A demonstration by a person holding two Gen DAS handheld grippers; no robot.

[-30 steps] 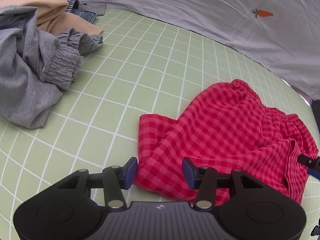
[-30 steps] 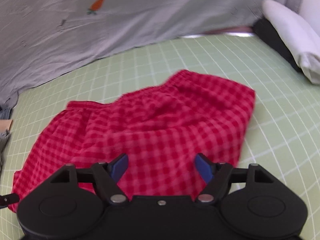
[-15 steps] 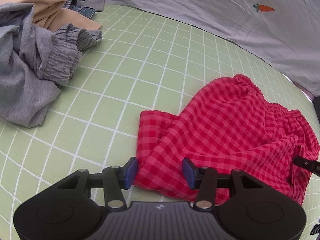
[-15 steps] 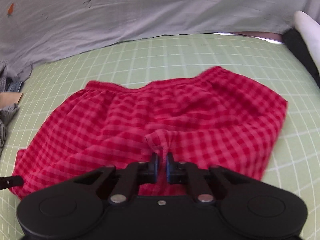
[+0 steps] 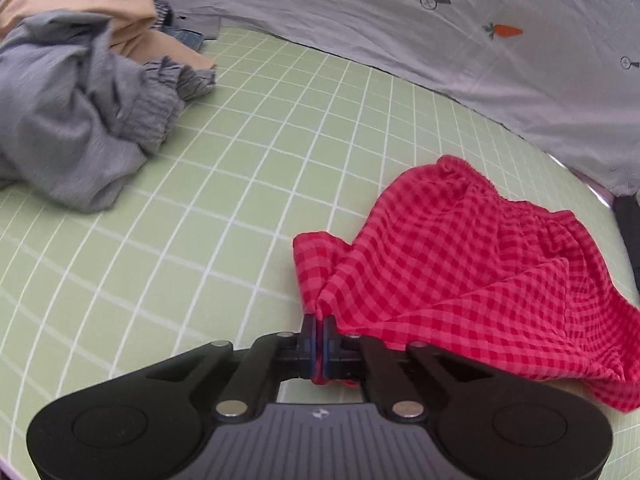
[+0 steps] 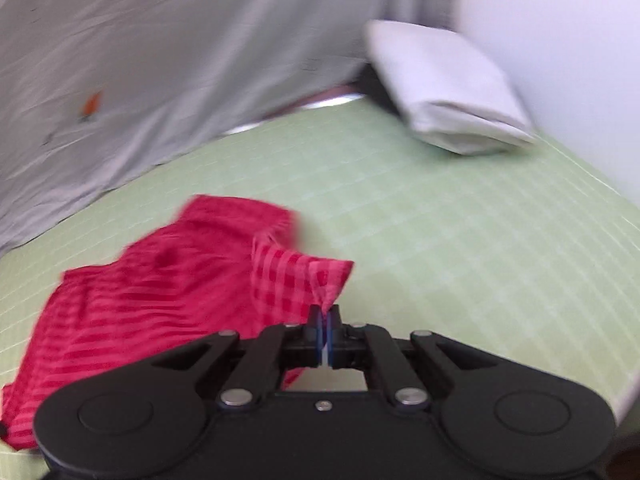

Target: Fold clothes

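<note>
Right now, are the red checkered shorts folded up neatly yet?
Not yet. The red checkered shorts lie rumpled on the green mat, pinched by the left gripper and right gripper.

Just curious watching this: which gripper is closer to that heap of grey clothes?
Left. The left gripper pinches the red checked shorts with the grey clothes heap in its view; the right gripper holds the shorts' other side, heap unseen.

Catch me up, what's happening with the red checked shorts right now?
A person is working two handheld tongs on a green gridded mat. The left tongs are shut on one edge of the red checked shorts, and the right tongs are shut on another corner of them, pulled up off the mat. No fold is made yet. A heap of grey and beige clothes waits at the far left; a folded white item lies at the far right.
</note>
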